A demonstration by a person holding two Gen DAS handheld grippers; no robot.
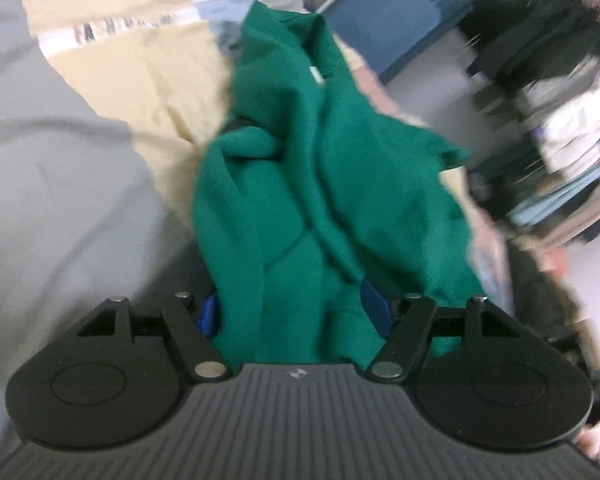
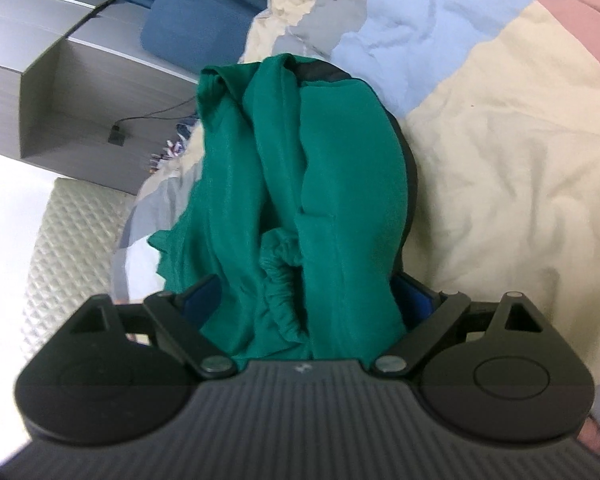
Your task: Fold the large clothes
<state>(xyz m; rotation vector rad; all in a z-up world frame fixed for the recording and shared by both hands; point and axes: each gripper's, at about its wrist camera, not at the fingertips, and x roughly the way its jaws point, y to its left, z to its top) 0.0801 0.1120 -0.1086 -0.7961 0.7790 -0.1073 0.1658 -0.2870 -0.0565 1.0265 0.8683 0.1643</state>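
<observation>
**Green garment bunched in both grippers over the bed**

Ribbed grey housing fills the bottom of each wrist view, and just beyond it the green garment (image 1: 320,200) is stuffed between the blue pads. In the left wrist view the left gripper (image 1: 296,312) stands fairly wide, with a thick wad of the cloth packed between its pads; the fabric runs from lower centre up to the top middle of the frame, twisted and creased, with a small white label (image 1: 316,74) showing near its upper end. Both pads sit against the wad, so the claw looks clenched on it.

From the right wrist view, the right gripper (image 2: 308,300) has the same green garment (image 2: 300,184) crowding the space between its pads, a gathered elastic hem visible at centre. Its pads also bear on the bunched cloth, grasping it. A dark lining edge shows along the right side and top of the bundle.

Beneath lies a patchwork quilt (image 2: 500,160) in cream, pale blue, grey and pink, filling the right half of that frame. At upper left stand a grey shelf unit (image 2: 60,92) and a blue cushion (image 2: 196,28). The left view's right edge is blurred.
</observation>
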